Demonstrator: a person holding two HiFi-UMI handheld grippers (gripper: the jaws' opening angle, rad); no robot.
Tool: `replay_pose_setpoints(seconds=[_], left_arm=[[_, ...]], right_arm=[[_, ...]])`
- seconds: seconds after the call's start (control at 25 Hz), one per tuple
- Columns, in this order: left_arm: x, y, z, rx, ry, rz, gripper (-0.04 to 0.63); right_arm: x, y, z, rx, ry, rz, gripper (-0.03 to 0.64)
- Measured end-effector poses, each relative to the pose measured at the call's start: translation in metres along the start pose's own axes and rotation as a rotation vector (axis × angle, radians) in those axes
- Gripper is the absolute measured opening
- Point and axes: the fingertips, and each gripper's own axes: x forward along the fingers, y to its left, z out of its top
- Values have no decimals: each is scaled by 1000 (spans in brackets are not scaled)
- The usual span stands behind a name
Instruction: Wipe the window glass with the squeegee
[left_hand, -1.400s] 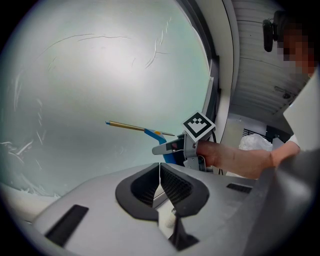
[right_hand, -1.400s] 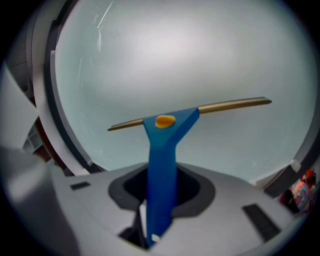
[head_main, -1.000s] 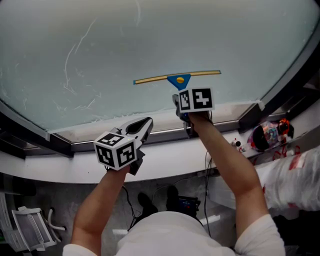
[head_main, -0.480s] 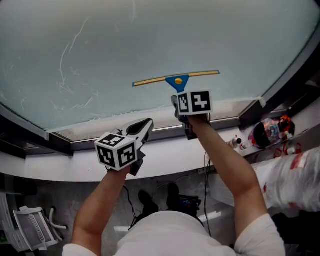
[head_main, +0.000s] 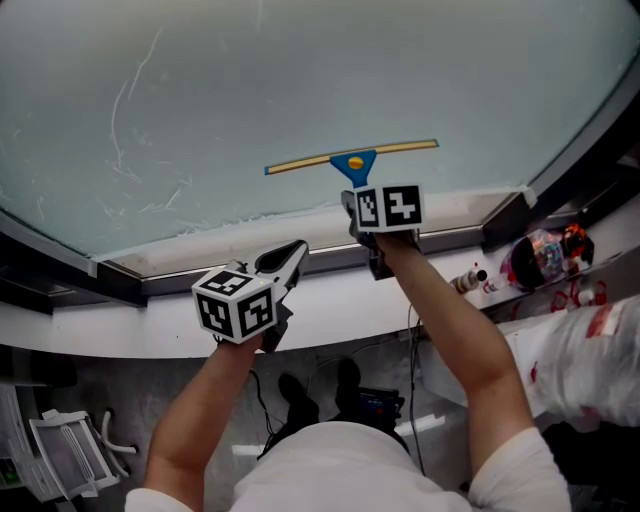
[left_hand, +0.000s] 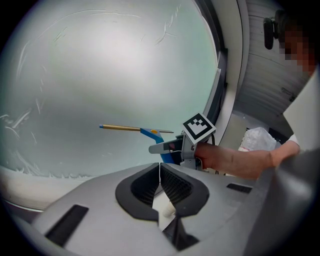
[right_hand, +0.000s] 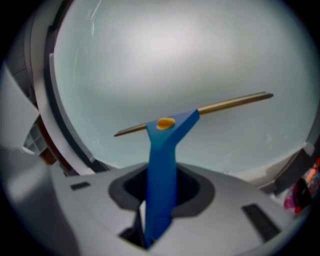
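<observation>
The squeegee (head_main: 351, 160), with a blue handle and a thin brass-coloured blade, lies flat against the pale green window glass (head_main: 300, 70), low on the pane. My right gripper (head_main: 358, 193) is shut on the blue handle (right_hand: 162, 165), and the blade (right_hand: 210, 107) runs crosswise above the jaws. My left gripper (head_main: 293, 250) hovers over the white sill, below and left of the squeegee, shut with nothing between its jaws (left_hand: 160, 169). From the left gripper view the squeegee (left_hand: 135, 129) and the right gripper (left_hand: 172, 148) show side-on against the glass.
A dark window frame (head_main: 120, 285) and a white sill (head_main: 330, 310) run under the glass. White smears (head_main: 125, 95) mark the pane's left part. Bottles and bags (head_main: 545, 260) crowd the ledge at right. Cables and a device (head_main: 375, 405) lie on the floor below.
The squeegee and right gripper have slid slightly down the glass toward the lower frame. The left gripper has stayed about where it was, shut.
</observation>
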Motion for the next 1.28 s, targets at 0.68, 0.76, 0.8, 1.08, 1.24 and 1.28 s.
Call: replay_pose_setpoints(seconds=[0.68,0.76,0.8,1.08,1.24,1.28], left_arm=[[16,10,-35,-50,54,7,28],[18,12,-37,-54,58,7,28],[19,12,-38,-55,61,7,28],[23,16,-48,-66,79,9,28],[25,21,-51,-76,83,16,28],[25,22,-52,-78,84,18,28]], right_arm=[[23,-8,-23,-25,-26,44,118],[27,-10,-28,-19,-18,46,118],[29,-11,-30,-16,-15,48,118],[40,-12,-41,2,-8,75,117],[47,-12,-48,14,-2,92,117],[49,-12,-50,16,0,96,117]])
